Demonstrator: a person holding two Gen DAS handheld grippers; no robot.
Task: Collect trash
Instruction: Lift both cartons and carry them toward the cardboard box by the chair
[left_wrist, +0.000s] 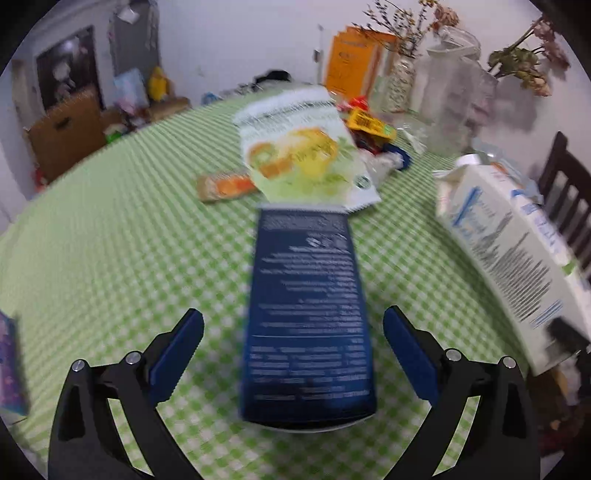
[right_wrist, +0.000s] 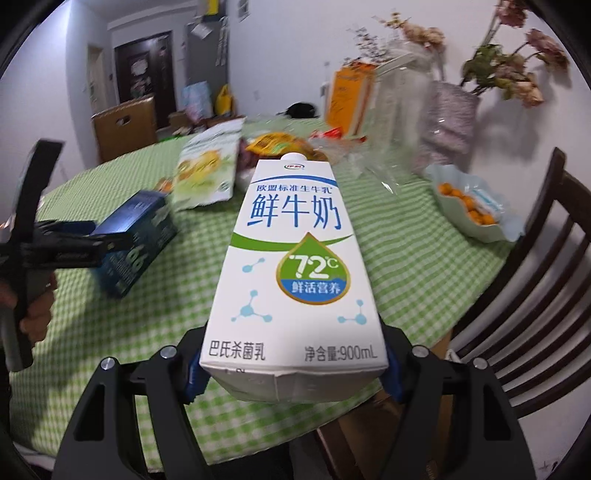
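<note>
A dark blue box (left_wrist: 306, 317) lies on the green checked tablecloth (left_wrist: 129, 229) between the fingers of my left gripper (left_wrist: 293, 332), which is open; the pads stand apart from its sides. The box also shows in the right wrist view (right_wrist: 136, 240), with the left gripper (right_wrist: 74, 243) beside it. My right gripper (right_wrist: 291, 369) is shut on a white 900 mL milk carton (right_wrist: 295, 266), held lying flat above the table's edge. The carton shows at the right of the left wrist view (left_wrist: 509, 258).
More litter lies further back: a green-and-white snack bag (left_wrist: 306, 147), an orange wrapper bar (left_wrist: 225, 186), yellow and red wrappers (left_wrist: 369, 125). Vases with dried flowers (right_wrist: 447, 122), an orange box (right_wrist: 349, 99), a bowl of small oranges (right_wrist: 469, 203) and a dark chair (right_wrist: 532, 295) stand at the right.
</note>
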